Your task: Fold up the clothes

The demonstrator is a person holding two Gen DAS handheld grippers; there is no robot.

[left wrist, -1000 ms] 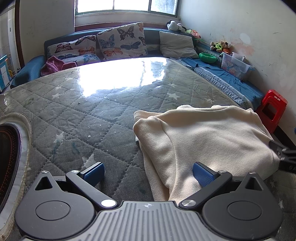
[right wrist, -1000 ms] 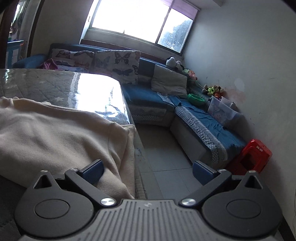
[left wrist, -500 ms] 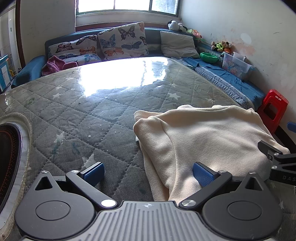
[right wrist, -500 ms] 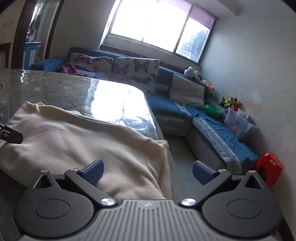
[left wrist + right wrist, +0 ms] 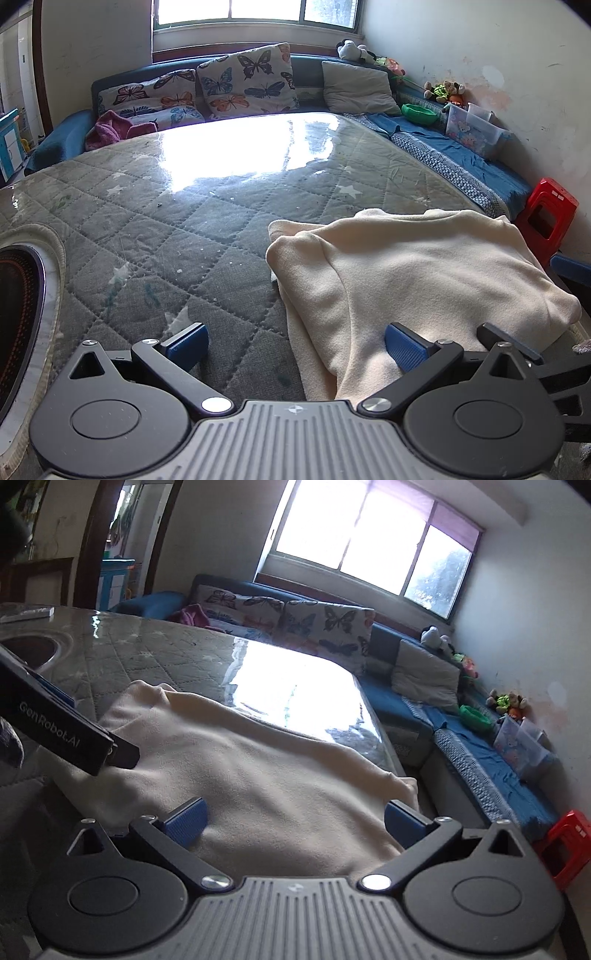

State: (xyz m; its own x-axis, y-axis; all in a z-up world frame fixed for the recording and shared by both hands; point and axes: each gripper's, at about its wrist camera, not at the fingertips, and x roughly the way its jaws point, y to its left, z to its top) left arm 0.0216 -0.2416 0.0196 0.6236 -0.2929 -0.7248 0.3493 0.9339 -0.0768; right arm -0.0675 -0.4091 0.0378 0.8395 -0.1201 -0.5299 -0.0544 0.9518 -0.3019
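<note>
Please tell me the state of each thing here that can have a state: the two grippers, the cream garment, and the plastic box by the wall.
Left gripper: open, holding nothing, one finger over the garment.
Right gripper: open, holding nothing, low over the garment.
Cream garment: lying on the quilted table, partly folded, near edge bunched.
Clear plastic box: on the sofa; open or lidded, cannot tell.
Red stool: upright on the floor.
</note>
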